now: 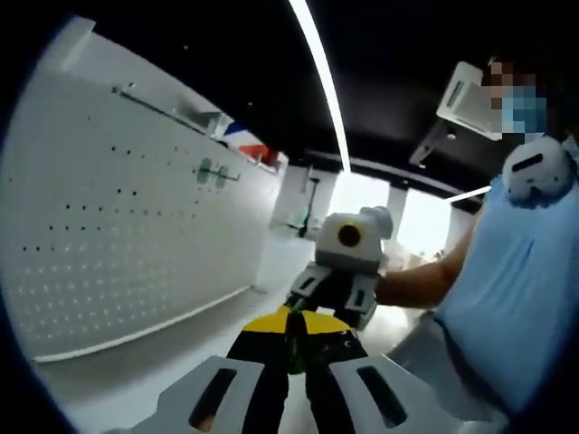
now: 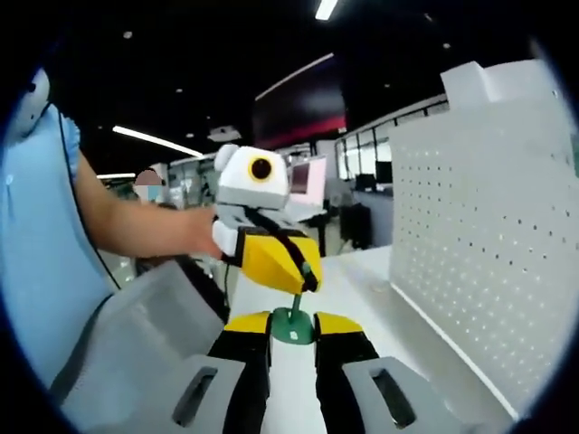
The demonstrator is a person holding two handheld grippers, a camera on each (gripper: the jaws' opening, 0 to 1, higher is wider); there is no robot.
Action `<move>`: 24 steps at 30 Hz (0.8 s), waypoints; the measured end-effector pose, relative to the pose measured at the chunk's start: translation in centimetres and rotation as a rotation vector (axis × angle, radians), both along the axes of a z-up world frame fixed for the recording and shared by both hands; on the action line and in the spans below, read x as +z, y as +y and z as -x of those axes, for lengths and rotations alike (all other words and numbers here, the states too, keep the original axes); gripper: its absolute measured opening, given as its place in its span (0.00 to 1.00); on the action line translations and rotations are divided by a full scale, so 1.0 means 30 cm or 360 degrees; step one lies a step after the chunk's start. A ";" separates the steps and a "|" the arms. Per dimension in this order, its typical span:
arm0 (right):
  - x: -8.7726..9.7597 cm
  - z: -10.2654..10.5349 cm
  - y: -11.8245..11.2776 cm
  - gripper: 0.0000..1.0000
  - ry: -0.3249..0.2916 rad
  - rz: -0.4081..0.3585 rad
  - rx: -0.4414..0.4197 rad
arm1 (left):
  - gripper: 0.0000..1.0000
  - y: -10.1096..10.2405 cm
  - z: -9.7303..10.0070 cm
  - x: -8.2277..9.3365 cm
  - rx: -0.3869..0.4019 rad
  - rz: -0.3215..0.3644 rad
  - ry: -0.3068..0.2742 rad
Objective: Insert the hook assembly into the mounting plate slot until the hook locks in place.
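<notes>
Currently mid-transfer: green hook assembly (image 2: 296, 318) pinched at its round base between yellow-tipped jaws of right gripper (image 2: 293, 327), thin stem rising up and to the right toward left gripper (image 2: 271, 258). Seen in left gripper view as a dark green sliver (image 1: 295, 342) between jaws of left gripper (image 1: 296, 348), which look closed down on it; right gripper (image 1: 330, 294) directly ahead, nose to nose. Cannot tell from either view how firmly the left jaws bear on the stem, only that they sit at it.

White pegboard mounting plate (image 1: 136, 217) standing upright on white counter (image 1: 181, 348), off to one side of both grippers and well apart from the hook. Two green hooks (image 1: 213, 172) already hanging on the board, high up. Same pegboard (image 2: 479, 226) at right of right gripper view, rows of small holes visible, target slot not distinguishable.

Judged step: regrasp or hand-over in the air, insertion not yet begun.

Next move as judged: settle on one secure grip, release with the other gripper, turn the hook's back tabs toward the board, carry across, align with a hole row, press in and down until seated. Risk: twisting of the thin stem during release.
</notes>
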State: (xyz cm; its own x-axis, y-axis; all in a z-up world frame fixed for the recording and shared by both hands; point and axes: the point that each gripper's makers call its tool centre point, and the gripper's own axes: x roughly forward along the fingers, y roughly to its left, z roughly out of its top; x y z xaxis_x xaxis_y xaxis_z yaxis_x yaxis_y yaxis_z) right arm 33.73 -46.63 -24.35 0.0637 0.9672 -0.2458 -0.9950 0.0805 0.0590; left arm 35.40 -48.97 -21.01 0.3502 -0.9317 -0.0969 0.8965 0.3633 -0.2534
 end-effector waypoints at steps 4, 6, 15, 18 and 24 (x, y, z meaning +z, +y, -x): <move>-0.014 0.014 -0.004 0.16 -0.0024 0.0046 0.0032 | 0.05 -0.003 0.015 -0.017 -0.0067 -0.0133 -0.0018; -0.022 0.020 -0.008 0.16 -0.0031 0.0073 0.0050 | 0.05 -0.004 0.027 -0.029 -0.0113 -0.0207 -0.0021; -0.083 0.068 -0.027 0.16 -0.0080 0.0256 0.0182 | 0.09 -0.020 0.069 -0.063 -0.0268 -0.0439 -0.0026; -0.095 0.077 -0.031 0.16 -0.0083 0.0290 0.0209 | 0.09 -0.030 0.088 -0.080 -0.0344 -0.0527 -0.0027; -0.133 0.099 -0.043 0.16 -0.0113 0.0410 0.0291 | 0.09 -0.036 0.107 -0.127 -0.0430 -0.0685 -0.0026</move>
